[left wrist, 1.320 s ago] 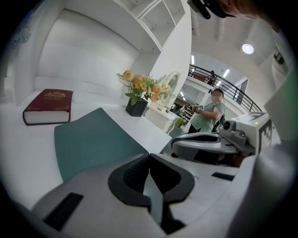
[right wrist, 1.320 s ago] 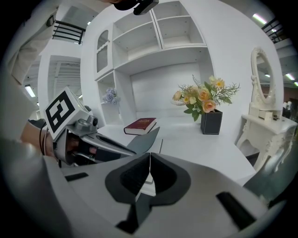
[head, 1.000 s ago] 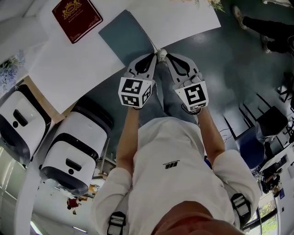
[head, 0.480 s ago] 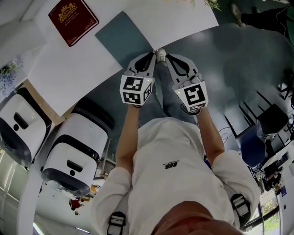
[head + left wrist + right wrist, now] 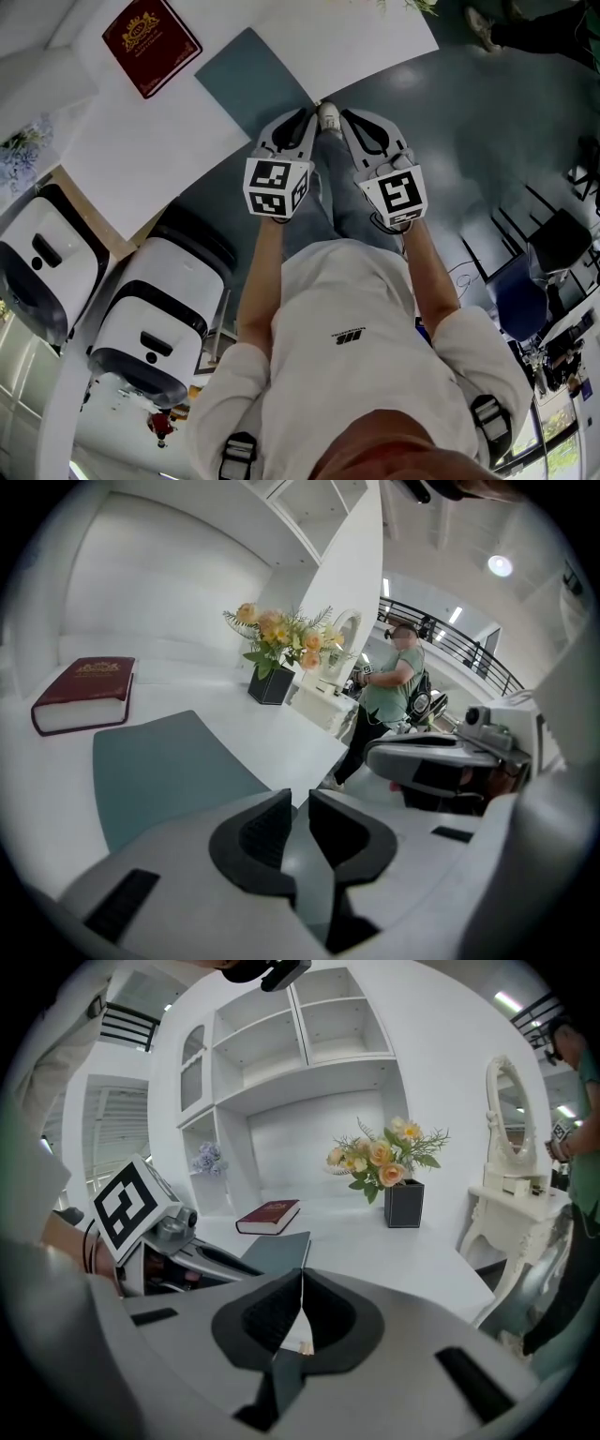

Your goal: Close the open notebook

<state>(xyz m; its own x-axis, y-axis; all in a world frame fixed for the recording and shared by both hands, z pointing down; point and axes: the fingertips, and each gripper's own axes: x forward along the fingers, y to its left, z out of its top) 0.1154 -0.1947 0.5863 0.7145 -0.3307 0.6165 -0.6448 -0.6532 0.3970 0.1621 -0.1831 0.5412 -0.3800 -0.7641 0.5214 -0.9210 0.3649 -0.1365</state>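
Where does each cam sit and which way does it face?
Head view: person's head, steeply down onto table; torso, forearms, left gripper, right gripper.
Left gripper view: on that gripper, along its fingers toward the red book; right gripper at right.
Right gripper view: same, toward the flowers; left gripper at left.
All share the red book and teal notebook.

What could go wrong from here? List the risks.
The grey notebook lies flat with a corner at the table edge; a sideways push might slide it off. Jaws are together on the right gripper and barely apart on the left gripper, so neither could pinch a cover without opening first.
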